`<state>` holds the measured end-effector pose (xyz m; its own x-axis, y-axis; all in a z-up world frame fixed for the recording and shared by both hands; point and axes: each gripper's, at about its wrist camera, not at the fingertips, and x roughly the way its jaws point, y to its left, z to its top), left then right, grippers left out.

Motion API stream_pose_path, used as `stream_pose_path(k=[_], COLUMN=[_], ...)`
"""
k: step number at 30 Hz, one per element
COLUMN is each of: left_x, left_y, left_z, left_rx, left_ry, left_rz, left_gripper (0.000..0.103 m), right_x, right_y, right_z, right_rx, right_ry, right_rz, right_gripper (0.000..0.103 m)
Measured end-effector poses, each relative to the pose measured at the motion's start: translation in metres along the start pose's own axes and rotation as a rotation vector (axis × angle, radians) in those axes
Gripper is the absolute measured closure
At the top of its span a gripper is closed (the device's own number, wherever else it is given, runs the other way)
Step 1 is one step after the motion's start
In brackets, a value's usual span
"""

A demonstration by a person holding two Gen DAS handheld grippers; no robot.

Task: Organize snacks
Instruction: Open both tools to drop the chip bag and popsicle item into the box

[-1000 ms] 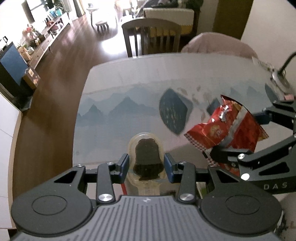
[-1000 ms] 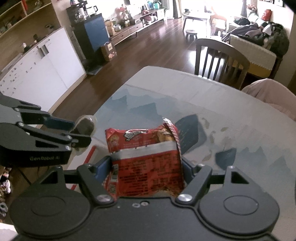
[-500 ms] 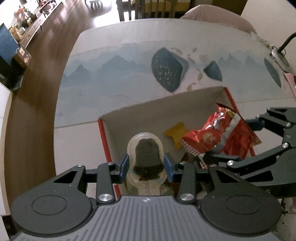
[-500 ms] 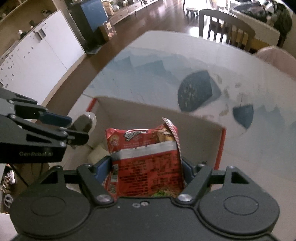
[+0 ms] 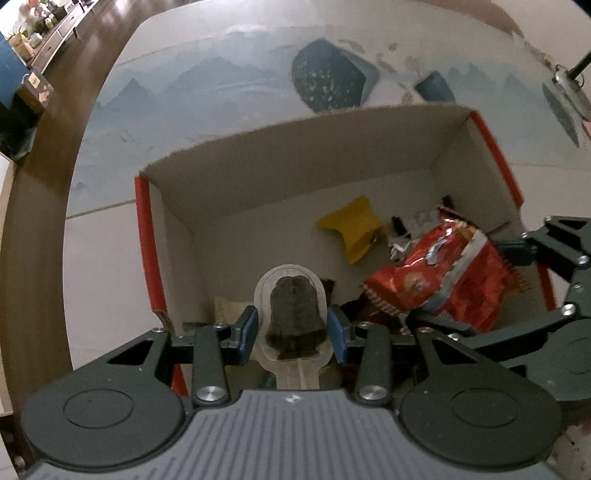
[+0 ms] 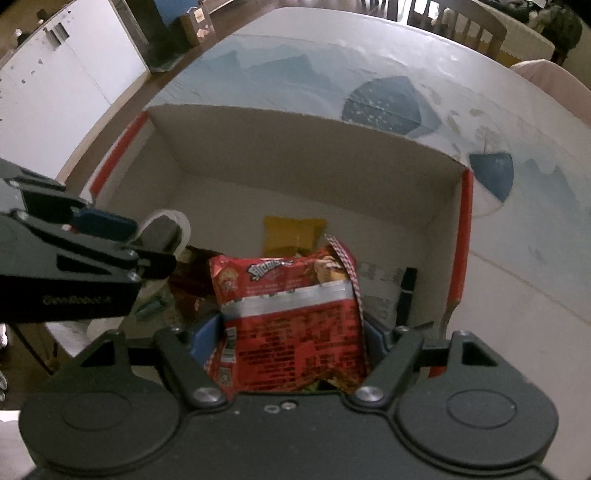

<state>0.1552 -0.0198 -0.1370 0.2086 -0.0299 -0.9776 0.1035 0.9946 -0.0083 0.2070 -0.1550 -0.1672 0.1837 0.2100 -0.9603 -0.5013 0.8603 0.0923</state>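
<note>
My left gripper [image 5: 291, 326] is shut on a clear plastic pack with a dark snack [image 5: 293, 314] and holds it over the near left part of an open cardboard box [image 5: 295, 166] with red edges. My right gripper [image 6: 295, 328] is shut on a red snack bag [image 6: 291, 325] and holds it over the box [image 6: 295, 155], to the right of the left gripper [image 6: 110, 236]. The red bag [image 5: 439, 277] and right gripper also show in the left wrist view. A yellow packet [image 5: 351, 229] and other wrappers lie on the box floor.
The box stands on a table with a blue mountain-print cloth [image 5: 221, 85]. A dark wrapper [image 6: 192, 288] and a black stick-shaped item [image 6: 406, 291] lie in the box. A lamp base [image 5: 565, 88] stands at the far right. A chair [image 6: 461, 22] and white cabinets [image 6: 55, 74] are beyond the table.
Both grippers have tilted down and moved in over the box with their snacks; the box, out of view a second ago, now fills both views. Both grips are unchanged.
</note>
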Motion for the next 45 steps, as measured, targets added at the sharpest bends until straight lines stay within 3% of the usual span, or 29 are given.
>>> stream_pose_path(k=[12,23,29,32,45], left_x=[0.016,0.014,0.007,0.0,-0.045], left_y=[-0.005,-0.006,-0.003,-0.001,0.002], left_z=[-0.011,-0.02,-0.025,-0.028,-0.054], left_rx=[0.038,0.047,0.047,0.037,0.048], left_ry=[-0.029,-0.059,-0.079,-0.1,-0.225], left_rz=[0.019,0.012,0.012,-0.002,-0.018], left_gripper=[0.063,0.063,0.058,0.05,0.037], right_x=[0.014,0.007,-0.005,-0.014,-0.066], right_y=[0.004,0.005,0.003,0.001,0.008], right_z=[-0.007,-0.015,-0.023,-0.029,-0.061], right_rx=[-0.004,0.016,0.049,0.077,0.163], right_ry=[-0.004,-0.026,-0.061,-0.094,-0.295], right_rz=[-0.028,-0.054,-0.063,-0.057,-0.068], right_gripper=[0.025,0.012,0.012,0.011,0.003])
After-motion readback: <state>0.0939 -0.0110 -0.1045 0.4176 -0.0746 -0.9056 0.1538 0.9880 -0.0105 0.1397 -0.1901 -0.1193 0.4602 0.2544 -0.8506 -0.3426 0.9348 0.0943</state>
